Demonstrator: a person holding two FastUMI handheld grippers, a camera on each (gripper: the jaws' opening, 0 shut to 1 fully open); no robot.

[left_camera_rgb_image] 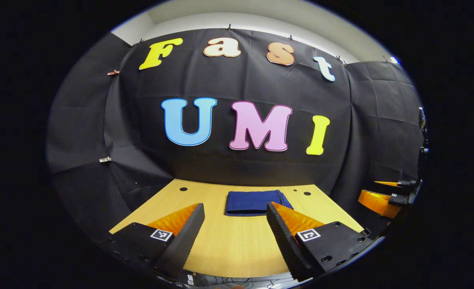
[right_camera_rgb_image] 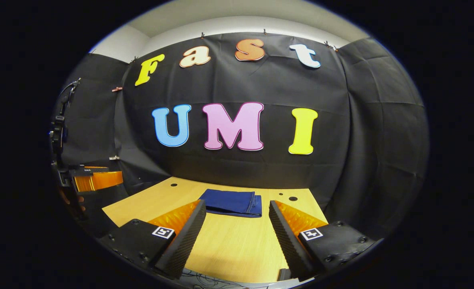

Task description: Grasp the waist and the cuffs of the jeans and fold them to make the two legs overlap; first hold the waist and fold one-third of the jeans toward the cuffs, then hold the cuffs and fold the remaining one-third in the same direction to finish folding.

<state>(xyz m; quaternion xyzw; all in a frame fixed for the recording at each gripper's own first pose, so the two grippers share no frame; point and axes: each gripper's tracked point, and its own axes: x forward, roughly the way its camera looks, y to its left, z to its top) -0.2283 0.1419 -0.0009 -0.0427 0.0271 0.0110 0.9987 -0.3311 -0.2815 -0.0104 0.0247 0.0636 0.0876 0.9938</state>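
With the jeans (left_camera_rgb_image: 254, 202) lying folded compactly on the worktop (left_camera_rgb_image: 229, 245), both the left gripper (left_camera_rgb_image: 235, 216) and right gripper (right_camera_rgb_image: 237, 214) hang released, well clear; leave the bundle undisturbed.

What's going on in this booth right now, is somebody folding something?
A person holds a two-finger gripper in each hand above a wooden table. The jeans lie near the table's far edge as a compact folded bundle, so the folding looks finished. The left gripper and the right gripper both hover back from the jeans with fingers spread wide and nothing between them. Each gripper also appears at the edge of the other's view, off the table's side.
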